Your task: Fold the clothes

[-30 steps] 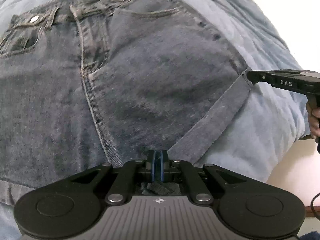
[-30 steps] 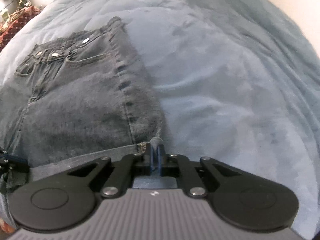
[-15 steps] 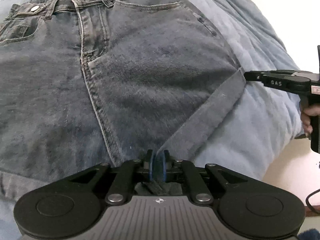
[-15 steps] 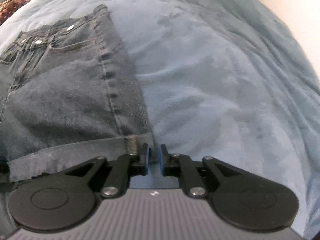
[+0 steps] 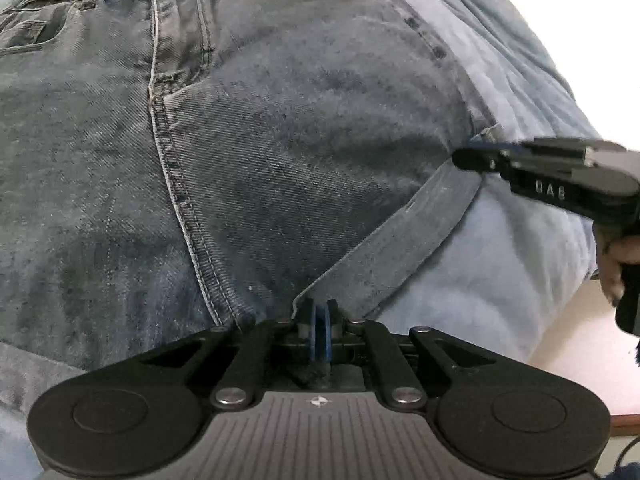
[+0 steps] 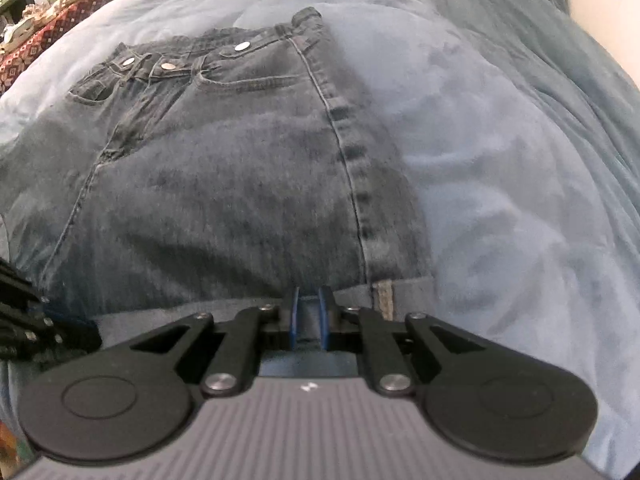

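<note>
Dark grey denim shorts (image 5: 280, 152) lie flat on a light blue blanket (image 5: 500, 280), waistband away from me. My left gripper (image 5: 319, 332) is shut on the cuffed hem of the shorts near the inner leg. My right gripper (image 6: 308, 316) is open, its blue pads apart, with the leg's hem (image 6: 380, 294) at its tips; the shorts (image 6: 240, 184) fill that view. The right gripper also shows in the left wrist view (image 5: 464, 158), at the outer corner of the same leg's cuff.
The blue blanket (image 6: 520, 200) covers a bed and spreads to the right of the shorts. A patterned red cloth with clutter (image 6: 44, 36) sits at far left. The bed's edge and a pale floor (image 5: 580, 360) are at right.
My right gripper has let go of the cuff corner and opened, then shifted left over the hem. The left gripper stays shut on the hem; the shorts lie flatter.
</note>
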Motion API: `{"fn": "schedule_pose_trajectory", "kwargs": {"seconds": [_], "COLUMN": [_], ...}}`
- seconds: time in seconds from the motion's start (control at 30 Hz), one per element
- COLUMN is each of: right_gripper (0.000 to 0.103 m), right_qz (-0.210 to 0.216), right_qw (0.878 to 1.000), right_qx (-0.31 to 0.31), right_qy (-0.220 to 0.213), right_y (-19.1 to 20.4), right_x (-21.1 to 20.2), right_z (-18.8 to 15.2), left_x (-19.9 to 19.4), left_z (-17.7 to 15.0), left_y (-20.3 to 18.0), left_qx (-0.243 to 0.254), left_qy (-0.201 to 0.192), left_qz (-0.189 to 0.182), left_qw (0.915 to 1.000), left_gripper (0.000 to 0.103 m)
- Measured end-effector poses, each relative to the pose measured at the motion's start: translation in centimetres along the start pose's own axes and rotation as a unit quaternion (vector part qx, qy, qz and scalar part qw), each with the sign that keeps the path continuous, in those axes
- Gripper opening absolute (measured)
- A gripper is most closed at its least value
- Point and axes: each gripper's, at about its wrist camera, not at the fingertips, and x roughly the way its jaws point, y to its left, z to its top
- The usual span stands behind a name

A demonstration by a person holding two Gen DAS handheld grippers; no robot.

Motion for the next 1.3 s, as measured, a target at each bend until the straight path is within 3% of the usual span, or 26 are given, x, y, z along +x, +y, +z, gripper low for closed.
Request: {"fn": "schedule_pose_trajectory", "kwargs": {"seconds": [0.1,0.27,0.37,0.47,0.67,0.87,1.03,1.13,1.3], "right_gripper": [0.011,0.011,0.011,0.011,0.012,0.023,0.023,0.032,0.034], "right_qz": [0.007,0.035,0.056,0.055,0.050,0.053,0.071,0.077,0.082], "right_qw": [1.000,0.998,0.997,0.998,0.999,0.999,0.997,0.997,0.996], "right_qx": [0.015,-0.019,-0.017,0.000,0.001,0.007,0.016,0.015,0.019], "right_qy": [-0.003,-0.043,-0.045,-0.035,-0.011,0.009,-0.009,-0.005,-0.010], "right_y": [0.1,2.1,3.3,3.6,3.2,3.9,5.8,7.5,9.9], "right_x": [-1.9,-2.4,0.4,2.4,3.4,1.6,-0.9,-1.7,-2.4], "right_z": [0.7,3.5,5.4,6.0,3.1,1.2,1.1,1.2,2.1], "left_x": [-2.5,-5.4,-3.2,-0.5,1.5,0.9,-1.8,-3.8,-7.2], "left_z": [0.8,4.1,6.9,8.2,6.1,4.7,3.9,3.6,2.5], "left_y": [0.1,0.1,-0.1,0.5,0.9,0.3,0.3,1.0,3.7], "left_qx": [-0.012,-0.016,-0.016,-0.023,-0.034,-0.011,0.001,0.000,-0.024], "left_qy": [-0.018,-0.086,-0.104,-0.092,-0.068,-0.054,-0.069,-0.082,-0.095], "left_qz": [-0.014,-0.018,0.001,0.006,0.000,0.000,0.010,0.025,0.058], "left_qw": [0.9997,0.9960,0.9945,0.9955,0.9971,0.9985,0.9976,0.9963,0.9935], "left_gripper": [0.005,0.005,0.005,0.005,0.005,0.005,0.005,0.005,0.005]}}
